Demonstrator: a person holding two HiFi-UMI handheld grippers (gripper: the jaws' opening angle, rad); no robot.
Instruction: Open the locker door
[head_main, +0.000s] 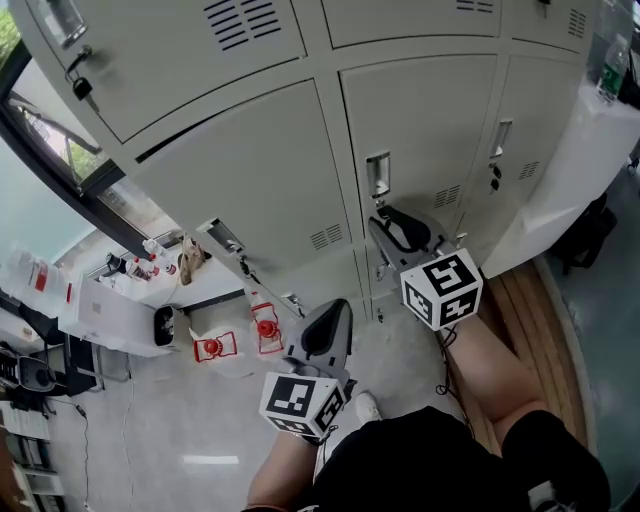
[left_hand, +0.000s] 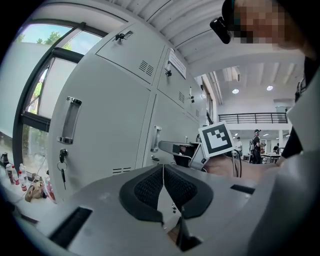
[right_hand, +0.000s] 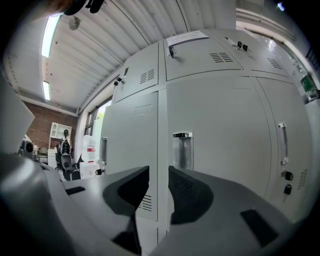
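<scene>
Grey metal lockers fill the head view. The lower middle door (head_main: 420, 130) has a recessed chrome handle (head_main: 378, 175) (right_hand: 182, 150). My right gripper (head_main: 396, 226) (right_hand: 159, 187) points at this door just below the handle, open, with nothing between its jaws. My left gripper (head_main: 328, 318) (left_hand: 163, 187) hangs lower, in front of the lower left door (head_main: 250, 170); it is shut and empty. That door has a handle (head_main: 226, 240) (left_hand: 69, 120) with keys (left_hand: 62, 165) in the lock, and a dark gap runs along its top edge.
Bottles and white boxes (head_main: 110, 310) stand by the window at the left. Red items (head_main: 212, 348) lie on the floor near the lockers. A wooden bench (head_main: 535, 320) runs at the right, beside a white sheet (head_main: 570, 170).
</scene>
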